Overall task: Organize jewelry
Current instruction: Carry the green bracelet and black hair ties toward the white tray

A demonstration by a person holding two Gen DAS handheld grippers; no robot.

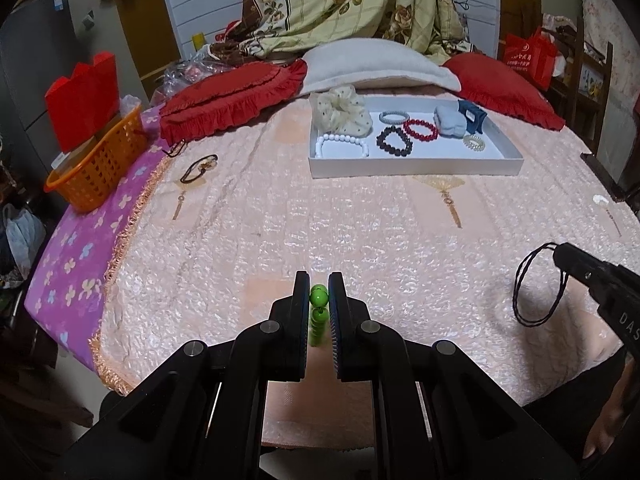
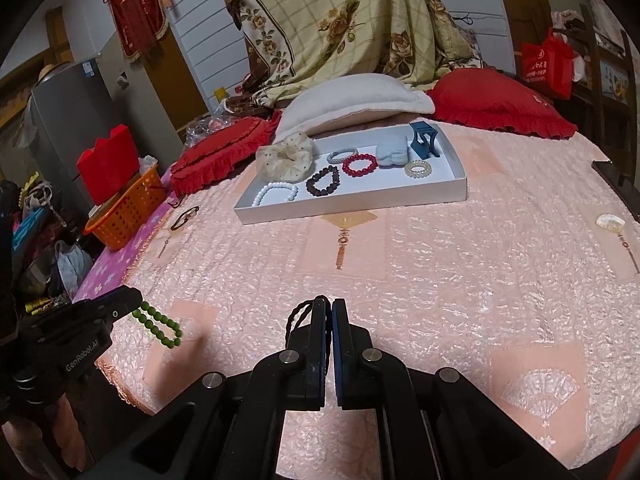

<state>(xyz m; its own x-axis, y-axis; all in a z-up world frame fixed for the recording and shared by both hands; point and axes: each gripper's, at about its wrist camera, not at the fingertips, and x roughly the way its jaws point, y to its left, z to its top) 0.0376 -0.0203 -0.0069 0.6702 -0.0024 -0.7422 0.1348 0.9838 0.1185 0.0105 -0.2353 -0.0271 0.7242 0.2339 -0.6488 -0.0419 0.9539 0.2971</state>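
over the bed (image 1: 360, 220), the left claw (image 1: 319, 300) pinches a green bead bracelet (image 1: 319, 297) while the right claw (image 2: 331, 312) grips a dark cord loop (image 2: 298, 314).

The left gripper (image 1: 319, 300) was pointed downward, its jaws clamped on a green bead bracelet (image 1: 319, 297). The right gripper (image 2: 331, 312) was angled downward too, jaws pressed together on a dark twisted cord loop (image 2: 298, 314) hanging off its left finger
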